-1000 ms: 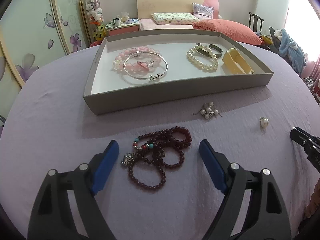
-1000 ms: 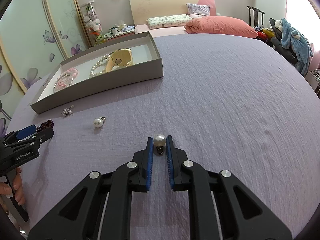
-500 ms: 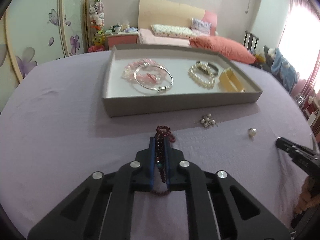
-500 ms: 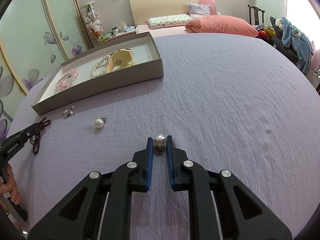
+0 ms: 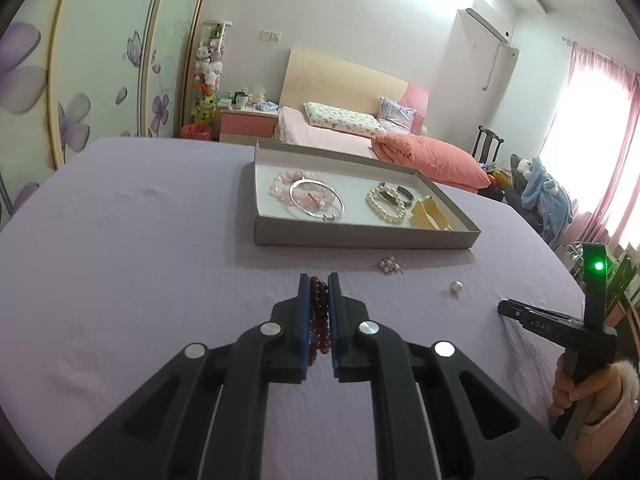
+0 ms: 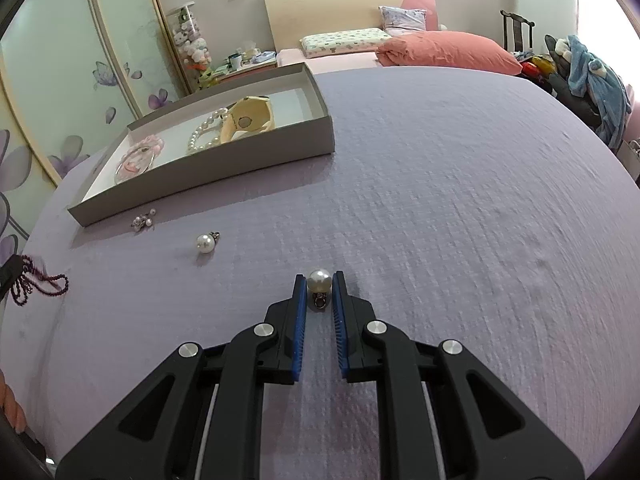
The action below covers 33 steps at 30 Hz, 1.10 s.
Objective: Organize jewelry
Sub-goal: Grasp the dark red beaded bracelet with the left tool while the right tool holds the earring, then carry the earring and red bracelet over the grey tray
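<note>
My left gripper [image 5: 319, 280] is shut on a dark red bead bracelet [image 5: 319, 316] and holds it above the purple cloth, short of the grey tray [image 5: 360, 236]. The bracelet also hangs at the left edge of the right wrist view [image 6: 38, 280]. My right gripper [image 6: 319, 280] is shut on a pearl earring [image 6: 319, 280] low over the cloth. A second pearl earring [image 6: 205, 242] and a small pearl cluster brooch [image 6: 143, 221] lie on the cloth in front of the tray [image 6: 208, 180].
The tray holds a pink bead bracelet [image 5: 286, 184], a silver bangle [image 5: 316, 204], a pearl bracelet [image 5: 384, 206] and a yellow piece [image 5: 430, 214]. The purple cloth [image 6: 440, 200] covers the table. A bed and wardrobe stand behind.
My left gripper closed on the dark red bracelet and lifted it off the cloth, rising and pulling back from the tray. My right gripper has stayed shut on the pearl earring.
</note>
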Available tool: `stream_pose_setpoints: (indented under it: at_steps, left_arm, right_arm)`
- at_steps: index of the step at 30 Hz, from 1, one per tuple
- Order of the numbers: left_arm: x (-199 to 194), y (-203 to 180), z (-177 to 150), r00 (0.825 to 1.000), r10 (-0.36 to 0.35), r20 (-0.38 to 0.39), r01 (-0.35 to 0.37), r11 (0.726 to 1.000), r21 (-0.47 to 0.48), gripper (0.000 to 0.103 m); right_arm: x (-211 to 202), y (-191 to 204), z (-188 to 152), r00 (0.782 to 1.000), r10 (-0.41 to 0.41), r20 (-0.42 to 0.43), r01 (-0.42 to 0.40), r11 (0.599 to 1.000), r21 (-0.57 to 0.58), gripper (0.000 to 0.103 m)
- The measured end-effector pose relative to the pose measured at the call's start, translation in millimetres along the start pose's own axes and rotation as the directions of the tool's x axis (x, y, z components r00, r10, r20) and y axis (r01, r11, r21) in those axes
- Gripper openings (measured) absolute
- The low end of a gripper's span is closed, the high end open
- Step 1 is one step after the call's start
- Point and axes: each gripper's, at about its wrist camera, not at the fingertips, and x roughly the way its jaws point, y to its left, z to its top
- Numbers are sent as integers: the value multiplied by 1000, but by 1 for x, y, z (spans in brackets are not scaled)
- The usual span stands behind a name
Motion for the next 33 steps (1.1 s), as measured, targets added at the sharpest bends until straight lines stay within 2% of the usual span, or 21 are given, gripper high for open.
stream_pose_setpoints:
  at_steps: [23,29,33]
  left_arm:
    - [8,-12,-6,999,-34,-28,34,999,0,9]
    - [5,-21,-1,999,-46,1,46,999,25,9]
    - [2,-31,9,997,-49,58,46,997,57,9]
  right_arm:
    - [-4,11,-6,1000,25,0,-25,999,-42,14]
    - [-20,21,2,994,53,98,-47,997,-67,14]
    - [-35,29,16,979,70,194,-54,995,-84,14]
